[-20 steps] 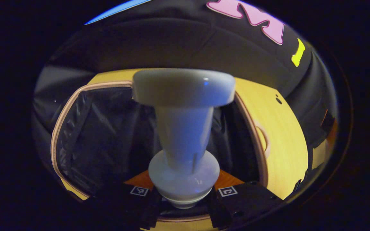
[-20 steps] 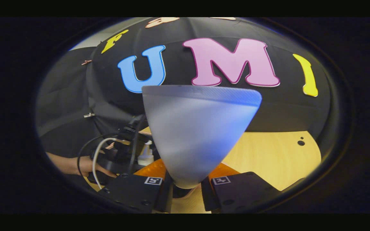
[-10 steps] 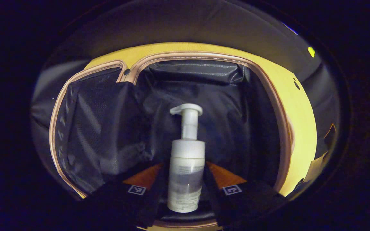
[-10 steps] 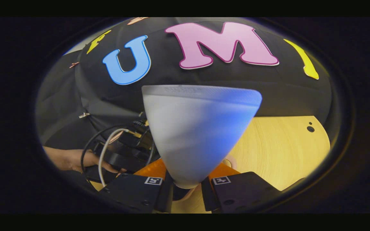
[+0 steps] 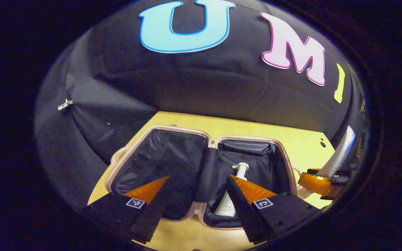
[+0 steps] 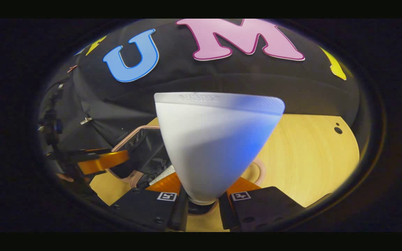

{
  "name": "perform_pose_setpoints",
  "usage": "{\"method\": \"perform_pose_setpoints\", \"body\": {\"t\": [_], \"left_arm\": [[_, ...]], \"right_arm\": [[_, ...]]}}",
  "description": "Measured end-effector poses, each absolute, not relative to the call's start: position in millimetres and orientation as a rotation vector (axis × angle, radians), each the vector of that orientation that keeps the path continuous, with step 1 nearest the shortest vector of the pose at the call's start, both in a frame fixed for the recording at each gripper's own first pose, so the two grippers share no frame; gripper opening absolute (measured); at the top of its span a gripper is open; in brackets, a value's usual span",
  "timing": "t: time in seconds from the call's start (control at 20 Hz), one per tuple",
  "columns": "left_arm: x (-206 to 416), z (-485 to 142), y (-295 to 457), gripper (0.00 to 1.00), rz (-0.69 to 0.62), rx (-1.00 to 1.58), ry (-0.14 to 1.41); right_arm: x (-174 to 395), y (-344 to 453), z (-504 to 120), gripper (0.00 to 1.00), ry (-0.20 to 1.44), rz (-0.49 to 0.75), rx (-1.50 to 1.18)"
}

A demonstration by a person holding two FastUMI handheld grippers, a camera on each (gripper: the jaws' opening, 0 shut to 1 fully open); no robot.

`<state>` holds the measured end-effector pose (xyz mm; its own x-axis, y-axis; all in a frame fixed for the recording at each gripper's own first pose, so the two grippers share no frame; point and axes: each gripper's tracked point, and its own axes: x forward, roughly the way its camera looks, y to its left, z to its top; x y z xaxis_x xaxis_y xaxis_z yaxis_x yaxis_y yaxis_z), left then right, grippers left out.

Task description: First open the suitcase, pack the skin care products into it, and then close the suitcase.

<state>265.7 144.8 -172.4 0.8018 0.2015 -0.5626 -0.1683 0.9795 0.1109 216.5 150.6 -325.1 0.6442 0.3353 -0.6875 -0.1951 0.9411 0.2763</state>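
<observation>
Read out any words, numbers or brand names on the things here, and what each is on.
Nothing can be read.
White plastic pump bottle in the open pink-rimmed suitcase: any label print too small to read.
White squeeze tube: raised marks along its crimped end, too blurred.
Square black-and-white markers on the right gripper: patterns, no words.

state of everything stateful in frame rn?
suitcase: open, lying flat on the table
pump bottle: lying inside the suitcase, released
tube: held above the table
left gripper: open, empty
right gripper: shut on tube
</observation>
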Motion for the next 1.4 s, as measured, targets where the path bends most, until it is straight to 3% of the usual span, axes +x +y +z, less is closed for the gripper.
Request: {"method": "perform_pose_setpoints", "body": {"t": [0.45, 0.5, 0.55, 0.65, 0.7, 0.9, 0.95, 1.05, 1.1, 1.4], "left_arm": [[176, -139, 163, 0.96, 0.225, -0.132, 0.507], [167, -144, 167, 0.96, 0.233, -0.139, 0.517], [159, -147, 172, 0.96, 0.241, -0.138, 0.531], [148, -152, 181, 0.92, 0.254, -0.123, 0.547], [143, -153, 184, 0.96, 0.257, -0.117, 0.553], [145, -153, 201, 0.96, 0.273, -0.11, 0.544], [147, -151, 207, 0.96, 0.278, -0.106, 0.535], [161, -145, 226, 0.96, 0.287, -0.092, 0.513], [168, -144, 237, 0.96, 0.29, -0.084, 0.508], [226, -150, 321, 0.96, 0.304, -0.084, 0.524]], "right_arm": [[197, 194, -411, 0.41, 1.136, 0.169, 0.167], [195, 194, -419, 0.5, 1.151, 0.143, 0.141], [190, 196, -425, 0.42, 1.173, 0.11, 0.141], [184, 197, -436, 0.45, 1.223, 0.05, 0.15], [184, 194, -437, 0.48, 1.229, 0.019, 0.149], [201, 199, -415, 0.59, 1.13, 0.019, 0.157], [196, 201, -404, 0.72, 1.128, 0.03, 0.175], [197, 198, -382, 0.84, 1.077, 0.051, 0.196], [199, 195, -366, 0.95, 1.037, 0.067, 0.203], [194, 182, -273, 0.98, 0.814, 0.178, 0.243]]}}
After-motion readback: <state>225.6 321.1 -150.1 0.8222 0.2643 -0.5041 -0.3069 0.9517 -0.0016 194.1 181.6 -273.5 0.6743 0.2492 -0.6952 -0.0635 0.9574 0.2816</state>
